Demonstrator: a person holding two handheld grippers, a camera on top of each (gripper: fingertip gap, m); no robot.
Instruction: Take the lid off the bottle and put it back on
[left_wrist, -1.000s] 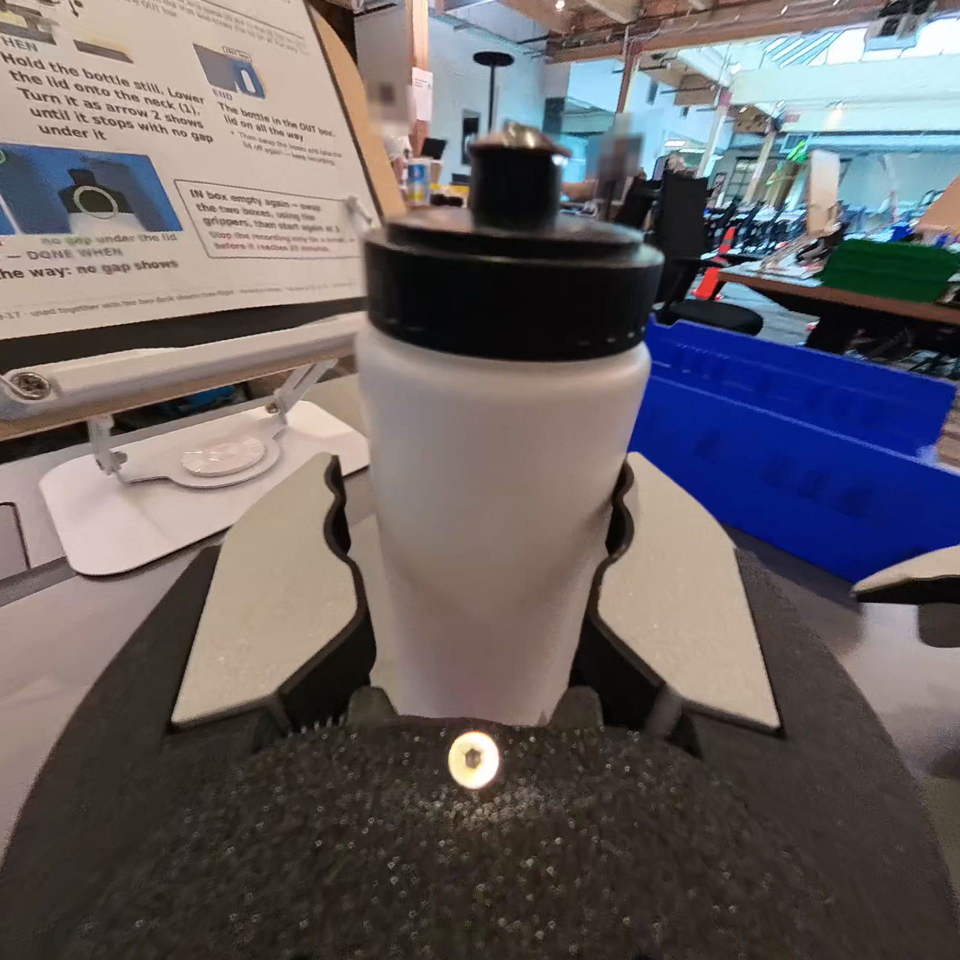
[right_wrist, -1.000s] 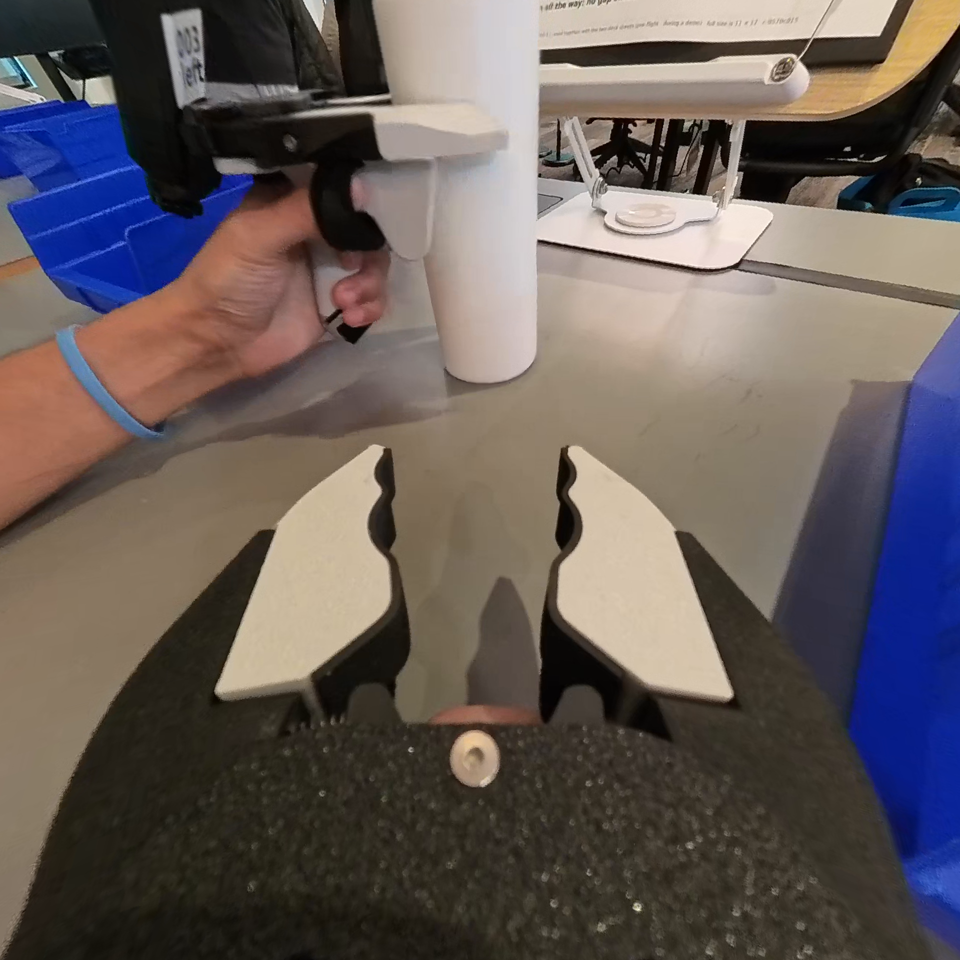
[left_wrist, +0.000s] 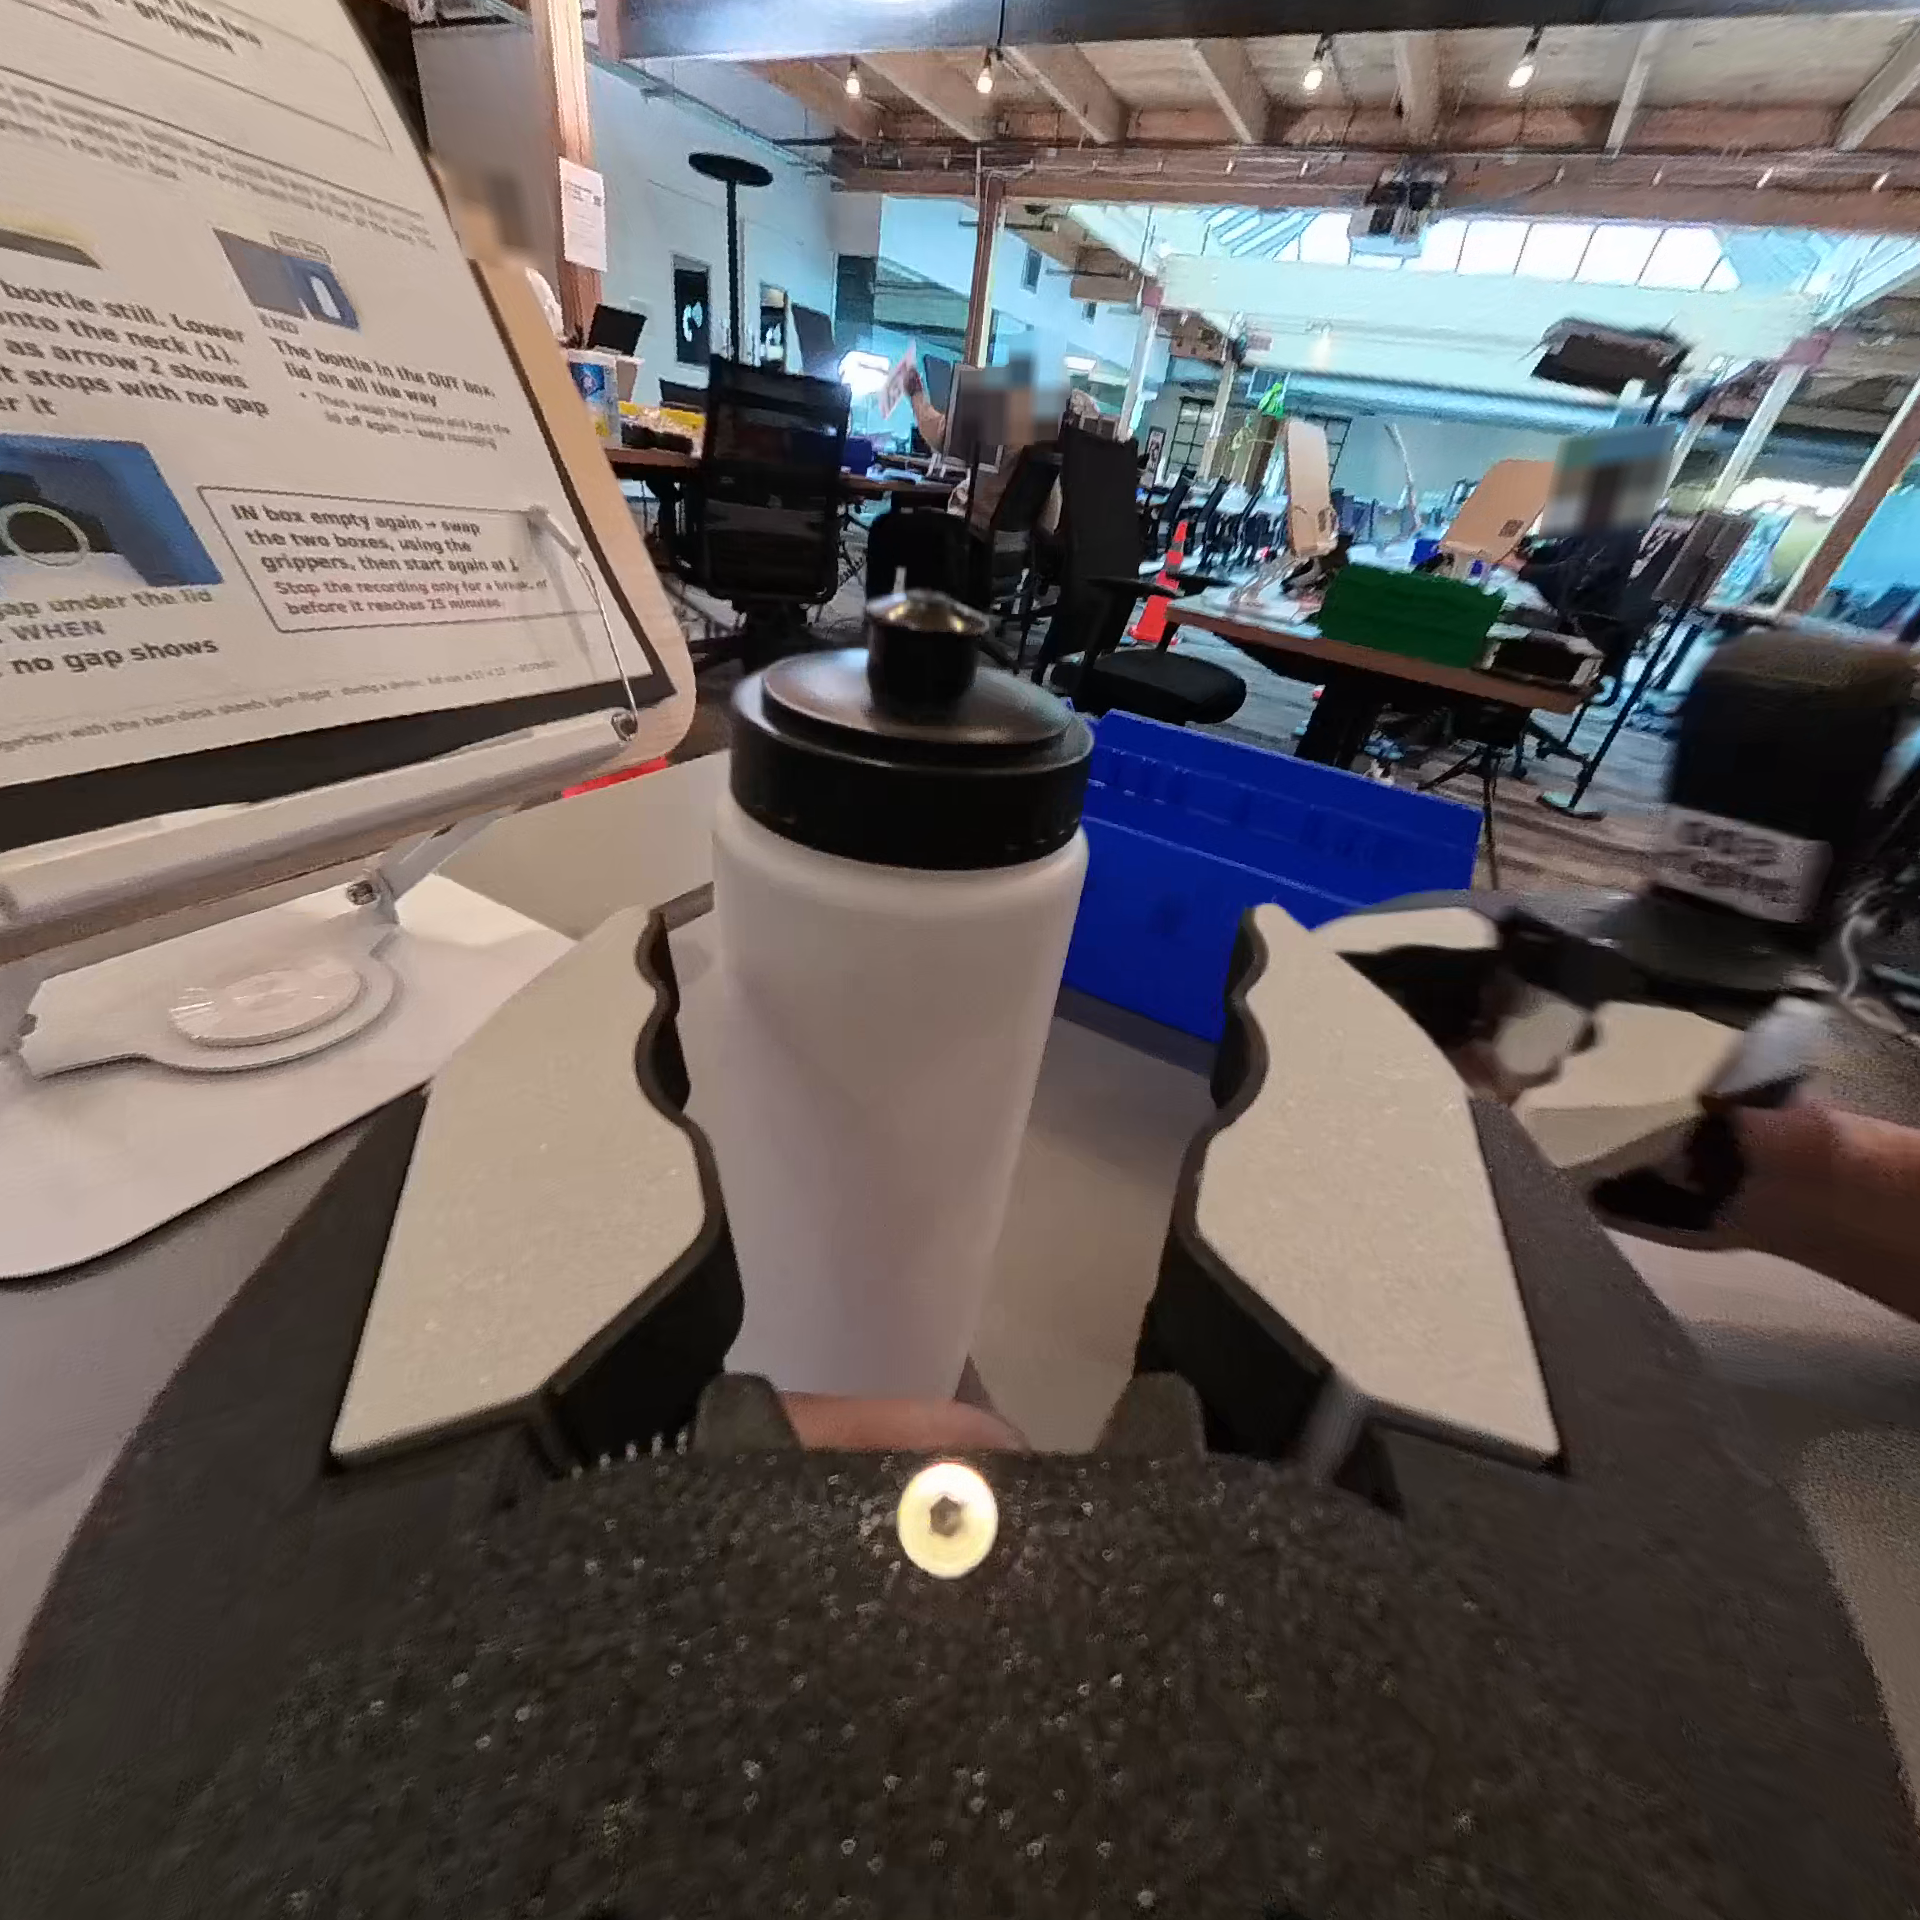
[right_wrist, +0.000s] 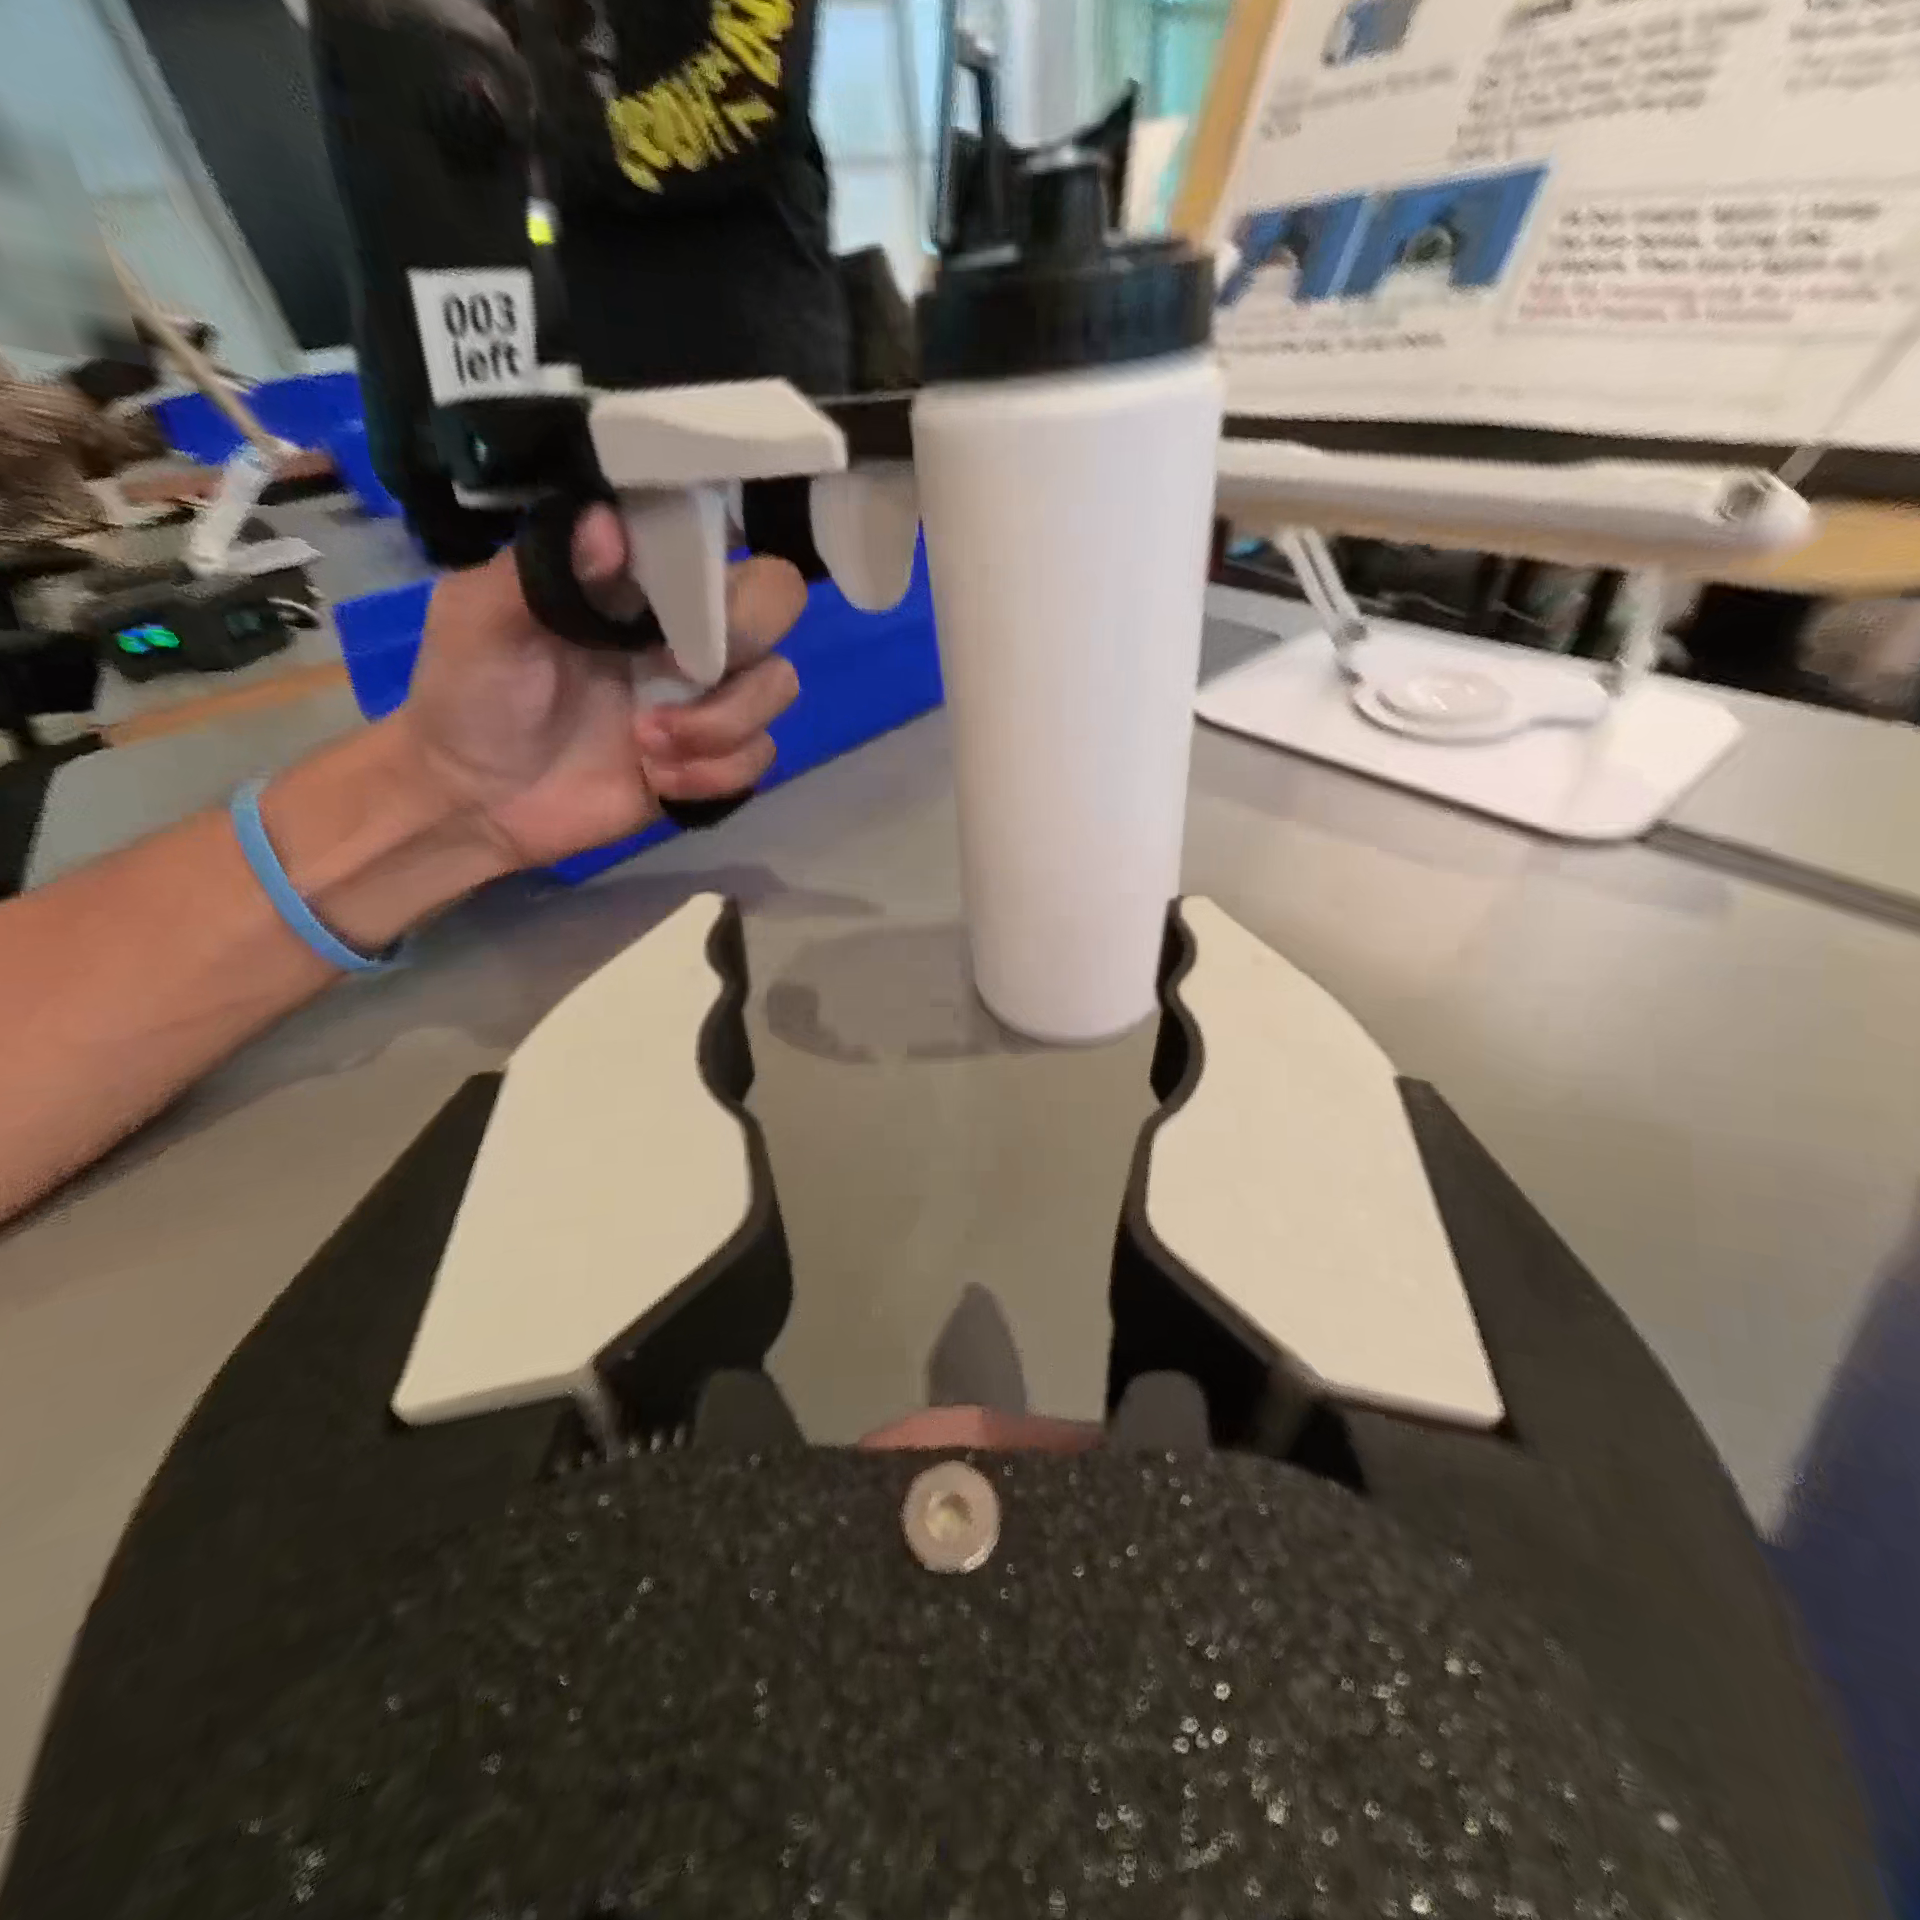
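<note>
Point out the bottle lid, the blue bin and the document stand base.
Lid (left_wrist: 904, 774): left wrist view, black side wall.
Blue bin (left_wrist: 1278, 862): left wrist view, near wall.
Stand base (right_wrist: 1475, 727): right wrist view, white plate.

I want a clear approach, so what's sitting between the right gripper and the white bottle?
Nothing: the right wrist view shows only bare grey table between the right gripper and the bottle.

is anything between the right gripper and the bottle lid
Nothing visible blocks it. The right gripper sits low near the base of the bottle, jaws apart with nothing in them. The lid is above, uncovered; the left gripper straddles the body below it.
</note>
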